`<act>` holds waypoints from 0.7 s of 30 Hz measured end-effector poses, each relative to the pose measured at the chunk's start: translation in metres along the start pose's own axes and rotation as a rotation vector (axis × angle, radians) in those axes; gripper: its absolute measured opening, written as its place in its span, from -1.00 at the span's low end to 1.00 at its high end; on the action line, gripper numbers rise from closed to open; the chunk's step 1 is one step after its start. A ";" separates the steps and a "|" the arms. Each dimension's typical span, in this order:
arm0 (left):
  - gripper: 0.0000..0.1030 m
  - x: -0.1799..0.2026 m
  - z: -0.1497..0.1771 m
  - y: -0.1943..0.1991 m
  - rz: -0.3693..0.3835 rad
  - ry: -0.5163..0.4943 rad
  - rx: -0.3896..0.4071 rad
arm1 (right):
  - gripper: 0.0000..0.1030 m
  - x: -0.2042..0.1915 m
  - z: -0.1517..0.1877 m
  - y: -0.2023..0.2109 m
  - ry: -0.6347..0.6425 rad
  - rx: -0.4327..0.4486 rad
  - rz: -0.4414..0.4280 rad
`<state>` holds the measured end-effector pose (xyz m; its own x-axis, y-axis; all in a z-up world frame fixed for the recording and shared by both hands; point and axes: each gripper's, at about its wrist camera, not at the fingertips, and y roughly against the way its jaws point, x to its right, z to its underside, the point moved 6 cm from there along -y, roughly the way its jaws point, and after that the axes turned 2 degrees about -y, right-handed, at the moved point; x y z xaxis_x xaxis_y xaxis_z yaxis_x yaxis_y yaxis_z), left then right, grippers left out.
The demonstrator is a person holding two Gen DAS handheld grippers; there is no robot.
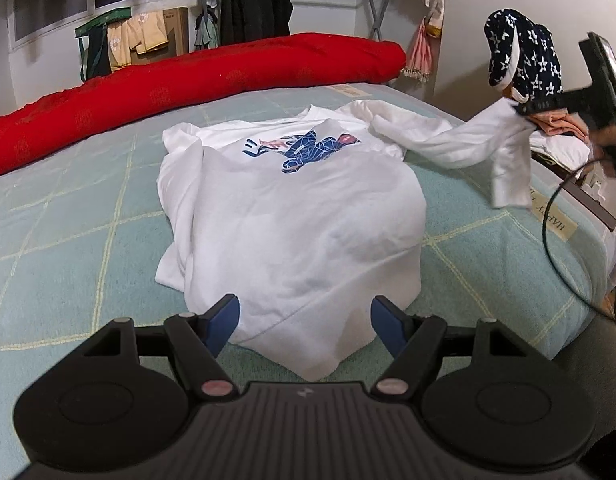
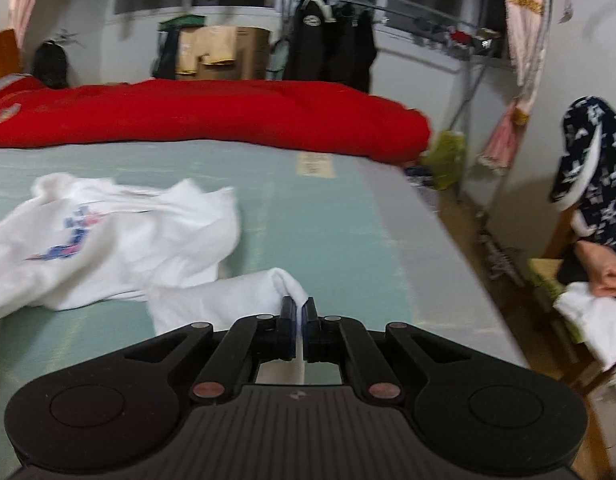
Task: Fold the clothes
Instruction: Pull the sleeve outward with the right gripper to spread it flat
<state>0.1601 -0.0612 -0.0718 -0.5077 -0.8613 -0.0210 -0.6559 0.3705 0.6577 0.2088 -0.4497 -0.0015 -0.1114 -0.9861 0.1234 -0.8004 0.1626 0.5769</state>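
A white sweatshirt (image 1: 292,216) with a blue and pink print lies face up on the green bed cover (image 1: 68,240). Its left sleeve is folded in along the body. My left gripper (image 1: 304,314) stands open just over the hem, nothing between its blue pads. My right gripper (image 2: 299,308) is shut on the cuff end of the right sleeve (image 2: 244,292). In the left wrist view that sleeve (image 1: 460,144) is stretched out to the right and lifted off the bed, its cuff hanging from the right gripper (image 1: 520,110).
A red quilt (image 1: 196,84) lies rolled along the far side of the bed. A navy star-patterned garment (image 1: 524,60) hangs at the right above a pile of folded clothes (image 2: 596,304). A black cable (image 1: 556,216) loops beside the bed's right edge. Dark jackets (image 2: 332,44) hang on a rack behind.
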 end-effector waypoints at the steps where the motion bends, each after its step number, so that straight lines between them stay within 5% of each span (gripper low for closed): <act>1: 0.43 0.000 -0.001 0.000 -0.001 0.000 0.000 | -0.91 0.009 -0.005 -0.002 0.013 -0.002 0.029; 14: 0.43 -0.004 -0.003 -0.009 -0.026 0.006 -0.025 | -0.90 0.101 -0.040 -0.080 0.068 -0.109 0.326; 21: 0.43 -0.003 -0.006 -0.010 -0.019 0.002 -0.026 | -0.25 0.121 -0.023 -0.103 -0.035 -0.154 0.305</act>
<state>0.1716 -0.0646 -0.0740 -0.4935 -0.8691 -0.0322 -0.6507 0.3444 0.6767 0.2915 -0.5848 -0.0274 -0.3543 -0.8915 0.2824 -0.6293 0.4507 0.6331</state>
